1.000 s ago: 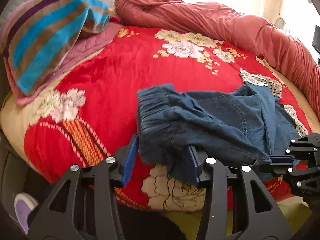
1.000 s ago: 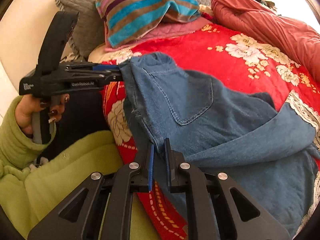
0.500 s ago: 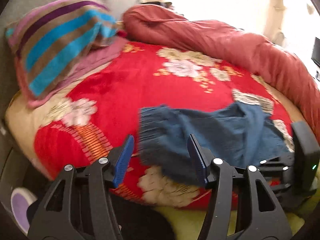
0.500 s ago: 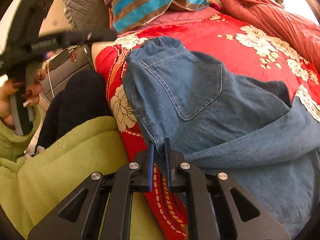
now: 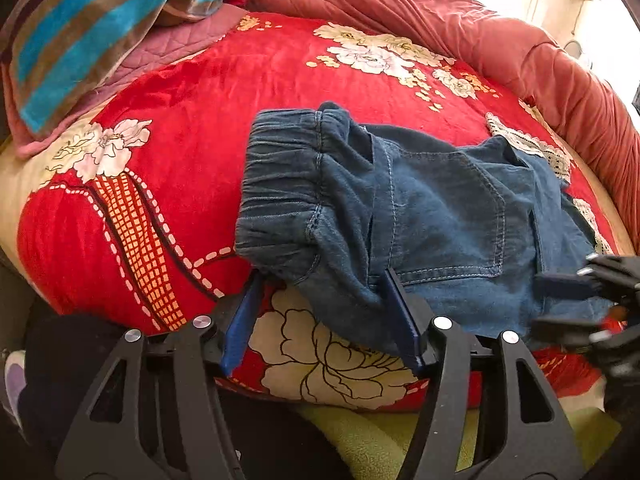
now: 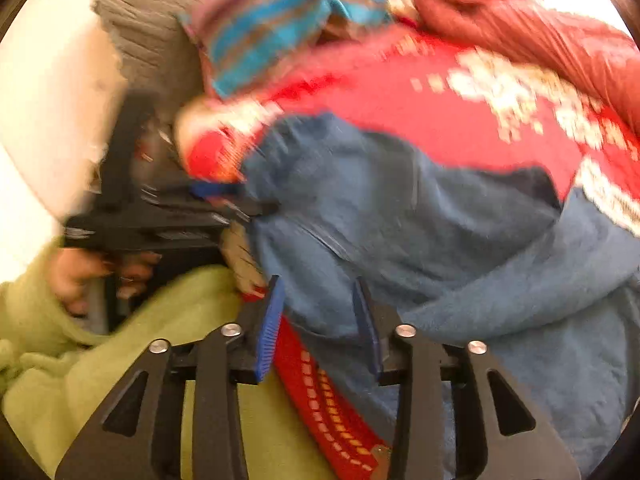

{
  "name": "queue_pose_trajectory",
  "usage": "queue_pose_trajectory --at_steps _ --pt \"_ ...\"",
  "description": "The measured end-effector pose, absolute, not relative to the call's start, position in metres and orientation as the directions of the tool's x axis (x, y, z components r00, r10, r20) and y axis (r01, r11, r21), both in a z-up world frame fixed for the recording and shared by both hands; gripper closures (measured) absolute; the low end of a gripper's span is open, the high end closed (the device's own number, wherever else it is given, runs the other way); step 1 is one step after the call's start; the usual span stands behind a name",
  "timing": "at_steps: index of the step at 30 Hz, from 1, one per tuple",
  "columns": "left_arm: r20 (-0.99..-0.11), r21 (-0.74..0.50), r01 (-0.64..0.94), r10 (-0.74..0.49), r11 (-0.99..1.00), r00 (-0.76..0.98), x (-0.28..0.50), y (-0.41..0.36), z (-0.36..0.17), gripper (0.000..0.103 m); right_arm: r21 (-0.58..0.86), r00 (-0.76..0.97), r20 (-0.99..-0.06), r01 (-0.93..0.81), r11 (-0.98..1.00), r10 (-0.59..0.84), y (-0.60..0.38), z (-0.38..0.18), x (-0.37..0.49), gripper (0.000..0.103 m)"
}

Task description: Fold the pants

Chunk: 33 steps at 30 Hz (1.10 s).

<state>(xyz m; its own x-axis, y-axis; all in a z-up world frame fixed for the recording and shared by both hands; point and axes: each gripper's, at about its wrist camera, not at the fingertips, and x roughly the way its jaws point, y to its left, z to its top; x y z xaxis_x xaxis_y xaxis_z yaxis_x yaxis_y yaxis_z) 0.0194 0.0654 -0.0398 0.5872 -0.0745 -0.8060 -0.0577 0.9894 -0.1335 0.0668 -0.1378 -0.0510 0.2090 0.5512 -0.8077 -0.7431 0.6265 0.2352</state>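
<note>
Two grippers, one pair of pants. Left gripper (image 5: 326, 316) with jaws spread wide, lately widening further, a denim fold lying between the blue pads (image 5: 240, 320) but not pinched: released. Right gripper (image 6: 320, 320) with jaws parted too, just now opening from a tight clench on the pants' edge; cloth still between the fingers, pads off it, so let go, though the right view is heavily blurred. Each gripper visible in the other's camera: right one dark at the right edge of the left view, left one held in a hand (image 6: 92, 276) with a green sleeve (image 6: 36, 320) at the left of the right view.

Pants (image 5: 420, 216): blue denim, one gathered elastic waistband (image 5: 280, 188) toward the left, one back pocket (image 5: 452, 216) showing, lying crumpled at the near edge of the bed, partly over a white flower print.

Against a second ago: pants lower and flatter on the blanket, waistband spread out rather than hanging from the jaws; left gripper closer to the cloth.

Under it all, one red floral blanket (image 5: 208, 92) over the bed. Beyond, one rust-red quilt (image 5: 460, 28) bunched along the far side, one striped towel (image 5: 80, 24) on a mauve quilted pillow (image 5: 168, 44), one grey cushion (image 6: 144, 36) behind. Bright light behind the quilt.
</note>
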Motion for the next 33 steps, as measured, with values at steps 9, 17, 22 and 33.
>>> queue_pose_trajectory --at_steps 9,17,22,33 --pt "-0.760 -0.098 -0.074 -0.027 0.992 0.649 0.007 0.062 -0.016 0.050 0.252 0.251 -0.764 -0.732 0.633 0.595 -0.153 -0.032 0.063 0.059" --pt "-0.699 -0.087 -0.077 -0.006 0.993 0.715 -0.007 0.053 0.021 0.036 0.231 0.398 -0.704 -0.656 0.719 0.588 -0.200 -0.002 0.086 0.046" --pt "-0.709 -0.101 0.030 -0.093 0.994 0.699 0.002 0.018 0.030 0.030 0.217 0.472 -0.702 -0.572 0.791 0.533 -0.230 0.004 0.114 0.042" --pt "-0.814 -0.243 0.307 -0.366 0.920 0.452 0.054 -0.084 -0.007 0.030 0.112 0.540 -0.773 -0.401 0.909 0.334 -0.239 -0.007 0.229 0.042"
